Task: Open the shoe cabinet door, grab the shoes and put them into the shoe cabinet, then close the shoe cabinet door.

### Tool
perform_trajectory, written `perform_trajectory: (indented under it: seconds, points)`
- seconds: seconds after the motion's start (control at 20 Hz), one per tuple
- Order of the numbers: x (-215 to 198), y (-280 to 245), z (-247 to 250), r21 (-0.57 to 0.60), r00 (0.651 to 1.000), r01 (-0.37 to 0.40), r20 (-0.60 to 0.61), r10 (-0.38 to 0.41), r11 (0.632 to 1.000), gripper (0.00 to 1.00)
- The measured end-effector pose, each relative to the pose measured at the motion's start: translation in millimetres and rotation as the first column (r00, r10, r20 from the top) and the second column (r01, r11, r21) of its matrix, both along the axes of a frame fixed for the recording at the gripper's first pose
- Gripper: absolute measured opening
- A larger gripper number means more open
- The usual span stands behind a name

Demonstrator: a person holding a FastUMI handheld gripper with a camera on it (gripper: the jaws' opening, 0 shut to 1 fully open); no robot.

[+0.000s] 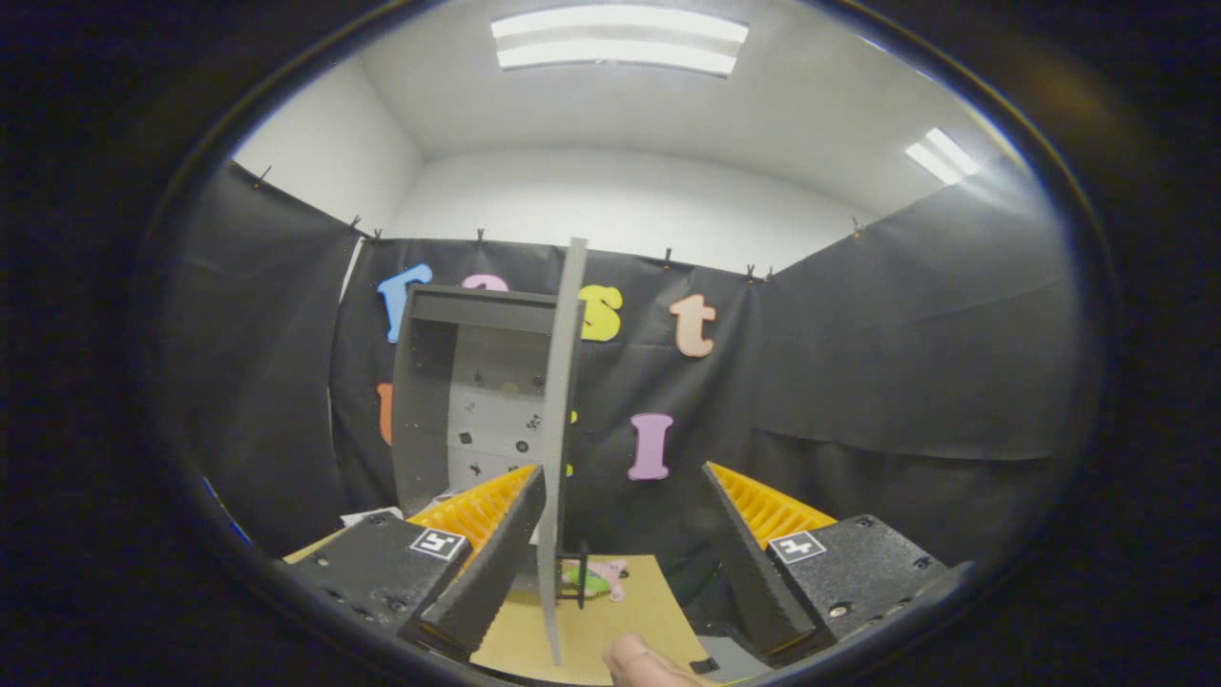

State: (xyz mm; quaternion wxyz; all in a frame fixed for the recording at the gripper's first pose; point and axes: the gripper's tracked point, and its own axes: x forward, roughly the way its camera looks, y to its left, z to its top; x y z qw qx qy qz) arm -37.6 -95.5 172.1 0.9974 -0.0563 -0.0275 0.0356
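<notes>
A grey shoe cabinet (477, 401) stands just ahead of my left finger, and its inside looks bare. Its door (563, 429) is swung open and faces me edge-on as a thin grey strip. That strip runs down between my fingers, close to the left one. A small black handle (575, 578) juts from the door's lower part. Beside the handle, low between my fingers, a small pink and green shoe (601, 578) lies on the tan table top (620, 620). My gripper (620, 477) is open and neither finger presses on anything.
A person's fingertip (637, 663) shows at the near edge of the table, between my fingers. Black cloth walls close in the booth behind the cabinet and on both sides. A white paper (367, 517) lies left of the cabinet's base.
</notes>
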Motion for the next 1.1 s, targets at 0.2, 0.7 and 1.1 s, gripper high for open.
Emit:
perform_trajectory:
  seconds: [0.2,0.7,1.1]
  points:
    - [11.3,-77.4,-30.8,0.009,0.997,0.078,-0.027,-0.078,0.997,1.0]
    - [149.2,-136.1,-130.8,0.086,0.987,0.026,-0.163,-0.011,0.996,1.0]
    - [193.0,-77.0,-177.1,0.116,0.974,-0.068,-0.207,0.091,0.991,1.0]
